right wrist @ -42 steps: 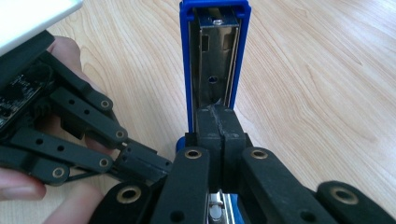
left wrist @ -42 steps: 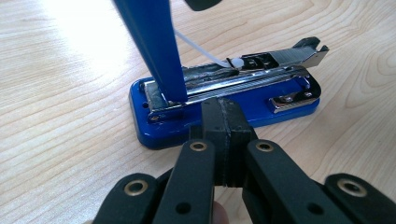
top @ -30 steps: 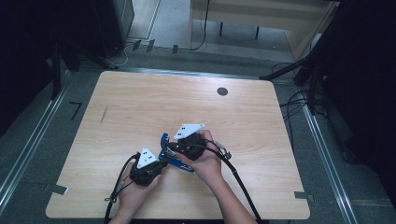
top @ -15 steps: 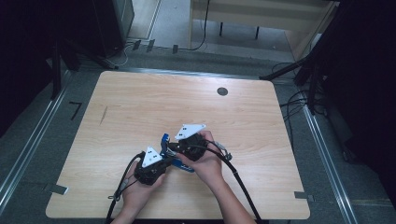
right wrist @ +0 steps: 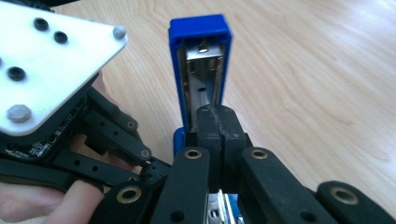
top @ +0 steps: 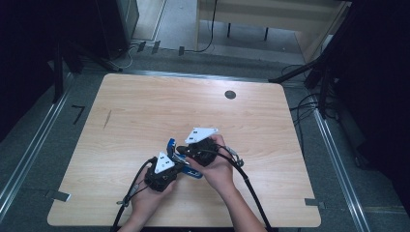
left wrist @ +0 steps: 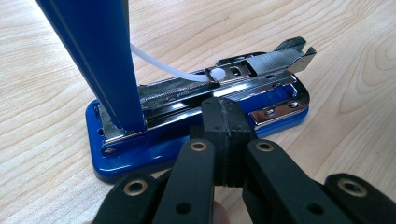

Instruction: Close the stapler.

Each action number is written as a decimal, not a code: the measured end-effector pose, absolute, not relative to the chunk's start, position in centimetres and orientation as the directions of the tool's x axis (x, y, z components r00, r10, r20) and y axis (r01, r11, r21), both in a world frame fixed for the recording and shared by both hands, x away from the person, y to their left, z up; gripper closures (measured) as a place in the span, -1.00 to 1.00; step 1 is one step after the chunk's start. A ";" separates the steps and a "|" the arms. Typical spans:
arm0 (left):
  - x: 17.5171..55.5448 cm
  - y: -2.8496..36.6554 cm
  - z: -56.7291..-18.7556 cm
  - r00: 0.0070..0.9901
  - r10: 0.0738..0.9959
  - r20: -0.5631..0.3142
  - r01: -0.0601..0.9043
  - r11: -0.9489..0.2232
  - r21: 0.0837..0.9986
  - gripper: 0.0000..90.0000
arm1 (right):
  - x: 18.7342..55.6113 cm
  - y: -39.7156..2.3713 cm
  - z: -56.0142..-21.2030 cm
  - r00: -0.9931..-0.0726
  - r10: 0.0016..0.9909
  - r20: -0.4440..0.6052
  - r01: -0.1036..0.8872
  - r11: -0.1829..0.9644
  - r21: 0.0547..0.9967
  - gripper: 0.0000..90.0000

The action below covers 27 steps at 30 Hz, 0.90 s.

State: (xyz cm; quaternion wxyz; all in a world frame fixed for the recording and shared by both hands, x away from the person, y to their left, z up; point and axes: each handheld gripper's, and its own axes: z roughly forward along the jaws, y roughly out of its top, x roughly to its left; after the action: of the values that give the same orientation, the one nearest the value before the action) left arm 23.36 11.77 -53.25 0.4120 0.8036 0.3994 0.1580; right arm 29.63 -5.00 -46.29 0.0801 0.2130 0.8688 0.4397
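Meanwhile, blue stapler (top: 183,164) sits opened on wooden table (top: 145,111), near front edge, between two hand-held grippers. Lid (left wrist: 95,60) swung upright; chrome staple magazine (left wrist: 224,84) exposed, white plastic pusher rod (left wrist: 173,70) arcing across it. Left gripper (left wrist: 223,135) jaws pressed together, tips right at base's (left wrist: 154,151) near side, whether touching unclear. Right gripper (right wrist: 217,140) jaws likewise together, just below raised lid's metal-lined underside (right wrist: 201,70). Nothing visibly clamped in either. Both hands close together, left hand (top: 145,200), right hand (top: 220,171).
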 end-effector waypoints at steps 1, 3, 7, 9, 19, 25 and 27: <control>23.4 11.8 -53.3 0.631 0.772 -0.074 0.511 -0.342 0.788 1.00 | 29.7 -5.2 -46.1 -0.896 0.443 0.045 0.296 0.518 0.803 1.00; 23.4 11.8 -53.2 0.631 0.772 -0.074 0.512 -0.343 0.788 1.00 | 29.6 -5.5 -45.8 -0.891 0.453 0.041 0.297 0.511 0.807 1.00; 23.3 11.7 -53.3 0.631 0.772 -0.074 0.511 -0.342 0.789 1.00 | 29.8 -5.8 -45.1 -0.886 0.463 0.034 0.294 0.502 0.813 1.00; 23.3 11.7 -53.3 0.630 0.774 -0.072 0.510 -0.341 0.789 1.00 | 29.9 -5.8 -44.7 -0.882 0.470 0.029 0.292 0.497 0.817 1.00; 23.2 11.6 -53.3 0.636 0.769 -0.057 0.500 -0.355 0.790 1.00 | 30.5 -4.2 -42.6 -0.876 0.482 0.007 0.265 0.470 0.842 1.00; 23.2 11.6 -53.3 0.637 0.768 -0.060 0.500 -0.353 0.791 1.00 | 30.7 -2.9 -41.8 -0.881 0.473 -0.010 0.244 0.471 0.848 1.00; 23.2 11.6 -53.3 0.638 0.768 -0.059 0.500 -0.354 0.790 1.00 | 30.7 -2.5 -41.6 -0.885 0.466 -0.013 0.236 0.472 0.849 1.00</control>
State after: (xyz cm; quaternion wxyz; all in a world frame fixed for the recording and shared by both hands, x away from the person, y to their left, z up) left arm 23.24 11.60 -53.27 0.4104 0.8066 0.3928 0.1632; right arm 30.68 -2.46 -41.65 0.1222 0.2064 0.8492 0.4704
